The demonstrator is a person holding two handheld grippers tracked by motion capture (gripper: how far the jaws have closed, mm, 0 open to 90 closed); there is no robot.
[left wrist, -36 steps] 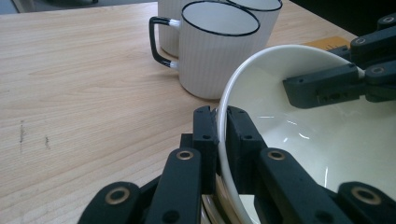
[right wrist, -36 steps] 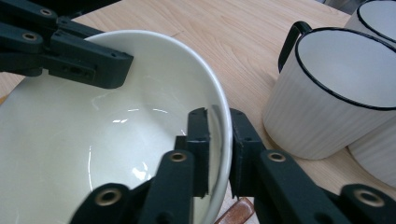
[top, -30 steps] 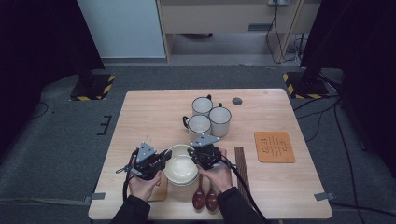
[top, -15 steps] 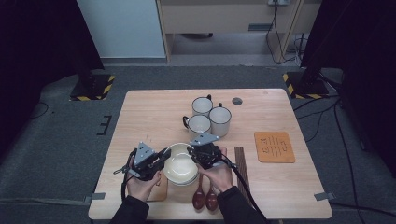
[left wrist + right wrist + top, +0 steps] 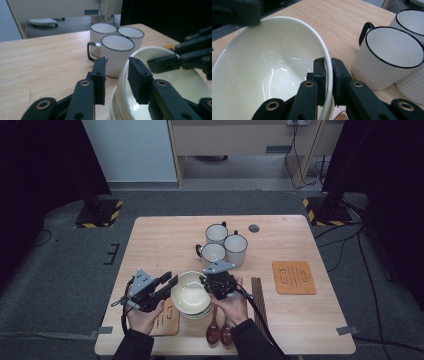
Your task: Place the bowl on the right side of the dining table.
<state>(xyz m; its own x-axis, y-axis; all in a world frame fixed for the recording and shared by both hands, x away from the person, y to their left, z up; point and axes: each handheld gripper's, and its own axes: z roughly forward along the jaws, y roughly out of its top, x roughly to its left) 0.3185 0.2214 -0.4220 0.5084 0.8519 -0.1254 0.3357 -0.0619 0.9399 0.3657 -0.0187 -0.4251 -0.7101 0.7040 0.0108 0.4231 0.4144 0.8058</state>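
Since the earlier high view, the left gripper (image 5: 169, 281) has let go of the cream bowl (image 5: 189, 291) and lifted a little; its jaws have just been opening and now stand apart astride the bowl's near rim without pressing it, as the left gripper view shows. That bowl is the top one of a stack (image 5: 196, 310) near the table's (image 5: 150, 240) front edge, with bare wood to the left and far left. Clenched on the bowl's opposite rim, the right gripper (image 5: 205, 281) has one pad inside and one outside, plain in the right gripper view (image 5: 327, 75). Three white mugs (image 5: 223, 244) stand just behind the bowl, close to its far rim. Two dark wooden spoons (image 5: 219, 332) and chopsticks (image 5: 258, 302) lie by the right hand; an orange mat (image 5: 294, 277) lies well off to the right.
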